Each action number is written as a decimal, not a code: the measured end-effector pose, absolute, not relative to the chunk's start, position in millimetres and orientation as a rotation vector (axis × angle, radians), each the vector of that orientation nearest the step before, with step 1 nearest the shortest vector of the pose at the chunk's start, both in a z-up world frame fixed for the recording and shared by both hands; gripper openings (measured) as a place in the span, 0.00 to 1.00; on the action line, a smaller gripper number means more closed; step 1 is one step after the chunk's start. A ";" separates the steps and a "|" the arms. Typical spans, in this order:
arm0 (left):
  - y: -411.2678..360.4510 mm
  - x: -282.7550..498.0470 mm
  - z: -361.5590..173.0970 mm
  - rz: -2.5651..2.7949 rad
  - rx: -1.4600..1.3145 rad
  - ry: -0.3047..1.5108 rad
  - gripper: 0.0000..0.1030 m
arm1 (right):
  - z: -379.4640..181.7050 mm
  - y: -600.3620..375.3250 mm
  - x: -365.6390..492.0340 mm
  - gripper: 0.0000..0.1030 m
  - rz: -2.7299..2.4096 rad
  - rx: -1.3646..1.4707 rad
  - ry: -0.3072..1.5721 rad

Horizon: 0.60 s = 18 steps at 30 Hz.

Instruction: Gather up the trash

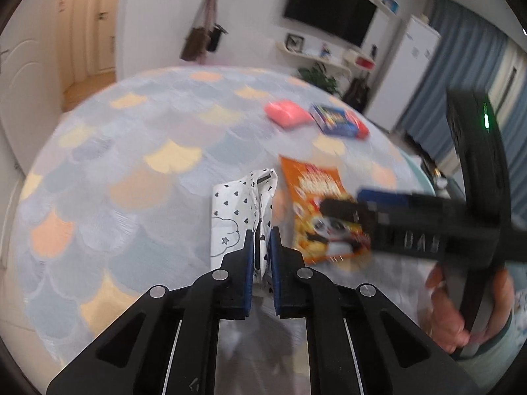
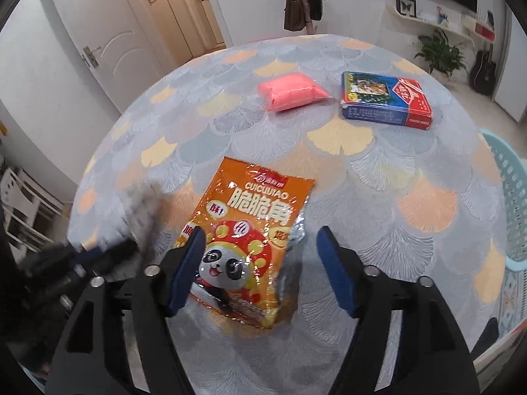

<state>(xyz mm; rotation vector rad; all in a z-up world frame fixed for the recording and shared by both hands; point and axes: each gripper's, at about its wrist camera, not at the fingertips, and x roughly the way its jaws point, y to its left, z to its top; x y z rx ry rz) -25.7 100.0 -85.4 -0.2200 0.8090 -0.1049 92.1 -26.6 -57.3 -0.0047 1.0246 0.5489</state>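
Note:
A crumpled white paper wrapper (image 1: 242,207) with black hearts lies on the round table, and my left gripper (image 1: 262,247) is shut on its near edge. To its right lies an orange snack bag (image 1: 316,197) with a panda print. In the right wrist view that snack bag (image 2: 250,227) lies flat between the spread blue pads of my right gripper (image 2: 260,253), which stands open just above it; the left pad overlaps the bag's edge. The right gripper (image 1: 349,210) shows blurred over the bag in the left wrist view. The left gripper (image 2: 98,256) appears blurred at the left.
A pink packet (image 2: 291,93) and a blue and red box (image 2: 385,100) lie at the far side of the scale-patterned tablecloth (image 2: 378,177). A light green mesh basket (image 2: 510,204) stands past the table's right edge. A hand (image 1: 461,309) holds the right gripper's handle.

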 end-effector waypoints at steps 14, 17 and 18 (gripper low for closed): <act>139.9 -25.6 -66.4 -0.004 -0.283 0.742 0.07 | -65.5 18.3 81.8 0.75 0.364 -0.186 1.001; 139.0 -24.4 -64.7 -0.010 -0.283 0.739 0.07 | -60.9 15.3 77.5 0.57 0.381 -0.209 0.982; 137.3 -23.6 -63.5 -0.014 -0.279 0.736 0.07 | -59.6 13.0 76.4 0.55 0.394 -0.214 0.979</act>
